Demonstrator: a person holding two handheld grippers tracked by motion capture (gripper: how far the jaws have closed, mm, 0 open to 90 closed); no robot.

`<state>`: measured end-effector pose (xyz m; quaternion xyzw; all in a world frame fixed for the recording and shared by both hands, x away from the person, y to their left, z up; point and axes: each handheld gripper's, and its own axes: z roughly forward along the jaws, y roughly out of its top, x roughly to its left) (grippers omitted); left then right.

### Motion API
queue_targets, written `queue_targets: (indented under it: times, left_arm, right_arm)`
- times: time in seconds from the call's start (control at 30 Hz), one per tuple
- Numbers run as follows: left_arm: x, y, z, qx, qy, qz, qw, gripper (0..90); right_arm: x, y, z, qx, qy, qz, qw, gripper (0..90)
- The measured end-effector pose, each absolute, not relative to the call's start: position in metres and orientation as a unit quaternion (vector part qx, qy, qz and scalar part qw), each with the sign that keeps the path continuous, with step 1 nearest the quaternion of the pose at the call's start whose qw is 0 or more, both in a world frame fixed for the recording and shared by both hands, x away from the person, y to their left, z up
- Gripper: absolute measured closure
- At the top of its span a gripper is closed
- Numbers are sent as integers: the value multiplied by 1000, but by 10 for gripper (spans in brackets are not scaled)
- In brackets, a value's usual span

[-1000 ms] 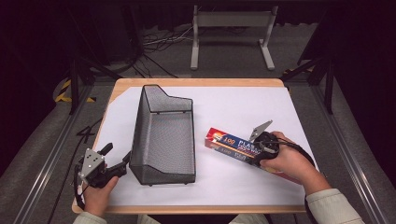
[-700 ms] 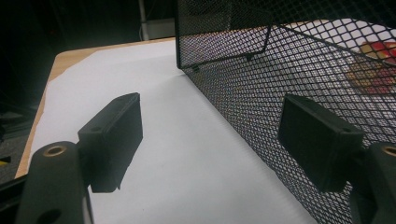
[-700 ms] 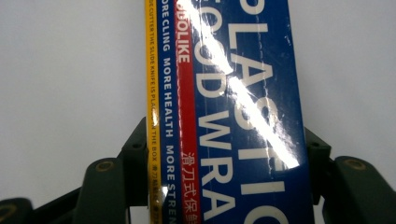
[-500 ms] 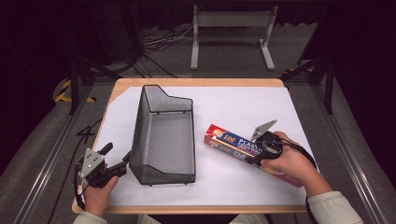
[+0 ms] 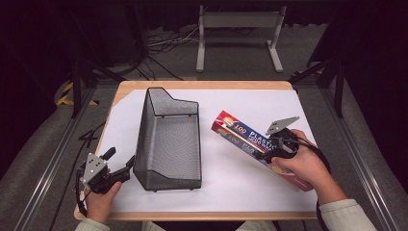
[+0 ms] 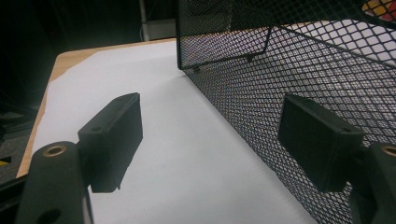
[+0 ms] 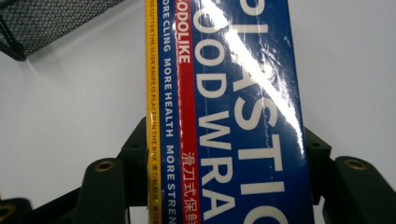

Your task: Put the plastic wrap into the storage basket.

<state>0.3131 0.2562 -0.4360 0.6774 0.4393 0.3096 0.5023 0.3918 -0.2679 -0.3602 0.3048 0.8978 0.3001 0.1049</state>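
Observation:
A long blue, red and yellow plastic wrap box (image 5: 245, 137) is lifted off the white sheet at the right, its far end tilted toward the basket. My right gripper (image 5: 269, 151) is shut on it across its width; the box (image 7: 224, 107) runs up between both jaws in the right gripper view. A black wire mesh basket (image 5: 168, 139) stands in the middle of the table. My left gripper (image 5: 120, 166) rests open at the front left, just beside the basket's near left corner, and its fingers (image 6: 114, 137) have nothing between them. The mesh wall (image 6: 299, 79) lies close to its right jaw.
A white sheet (image 5: 250, 187) covers most of the wooden table (image 5: 202, 85). A metal stand (image 5: 238, 33) and cables lie on the dark floor beyond the far edge. Rails run along both sides of the table.
My right gripper has risen with the plastic wrap box, whose far end has swung up and toward the basket. The left gripper has stayed put.

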Motion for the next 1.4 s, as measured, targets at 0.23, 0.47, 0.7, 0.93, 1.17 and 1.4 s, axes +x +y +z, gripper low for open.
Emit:
queue_targets:
  times: [0.23,0.47,0.7,0.93,1.17,1.4]
  left_arm:
    - [312,257,-436,676,441,310,502,230]
    - [312,259,-436,675,444,310,501,230]
    - [312,259,-437,674,446,311,501,230]
    - [313,260,-436,674,445,312,501,230]
    - [313,260,-436,672,447,314,500,233]
    - [313,260,-436,672,447,314,501,233]
  right_arm:
    - [391,-266,-349,330,883,320,102,399]
    - [393,-263,-336,352,870,328,108,399]
    - [396,-248,-325,361,871,318,101,399]
    - [403,-222,-316,355,874,317,100,399]
    - [409,-195,-312,342,880,314,98,398]
    - [414,-169,-308,336,886,303,99,398]
